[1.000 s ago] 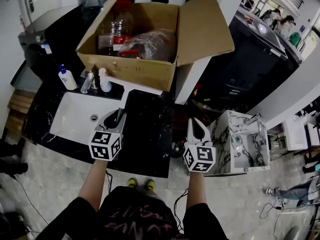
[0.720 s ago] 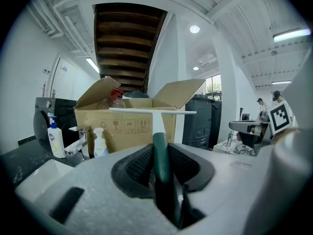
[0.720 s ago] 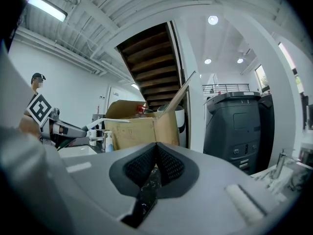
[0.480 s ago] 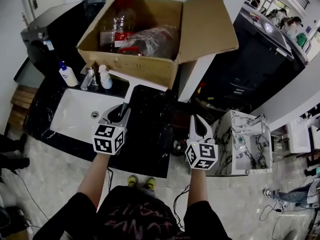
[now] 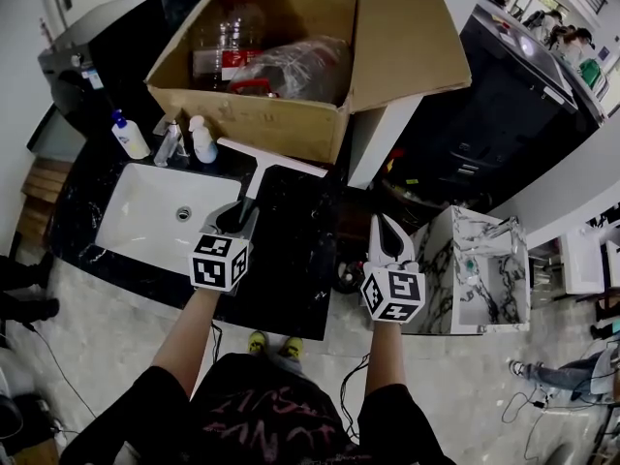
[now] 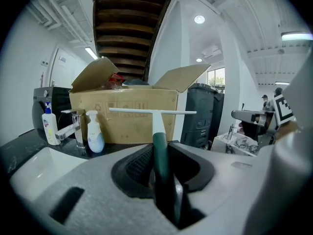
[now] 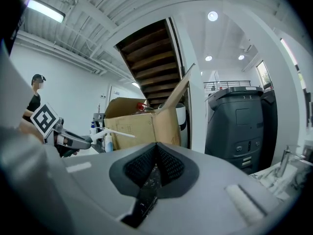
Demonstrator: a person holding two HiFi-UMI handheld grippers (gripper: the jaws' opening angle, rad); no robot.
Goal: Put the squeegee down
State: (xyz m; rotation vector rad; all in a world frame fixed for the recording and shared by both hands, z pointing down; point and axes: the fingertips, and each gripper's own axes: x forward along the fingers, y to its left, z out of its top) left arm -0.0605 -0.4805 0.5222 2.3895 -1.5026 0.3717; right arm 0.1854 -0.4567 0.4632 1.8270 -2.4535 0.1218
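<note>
The squeegee (image 5: 271, 158) has a long white blade and a dark green handle. My left gripper (image 5: 236, 218) is shut on that handle and holds it over the black countertop (image 5: 291, 260), just right of the white sink (image 5: 145, 216). The blade lies crosswise near the cardboard box (image 5: 262, 114). In the left gripper view the handle (image 6: 160, 153) runs up between the pads to the level blade (image 6: 152, 112). My right gripper (image 5: 385, 223) hovers off the counter's right edge; its jaws (image 7: 155, 151) are shut with nothing in them. It sees the squeegee (image 7: 115, 132) at its left.
An open cardboard box with plastic bottles stands at the back of the counter. Two pump bottles (image 5: 128, 136) (image 5: 201, 141) and a faucet (image 5: 172, 148) stand behind the sink. A marble-patterned cabinet (image 5: 475, 269) and a dark bin (image 5: 484, 134) are on the right. People stand far off.
My left gripper has sunk a little toward the counter with the squeegee still in it. The right gripper has barely shifted.
</note>
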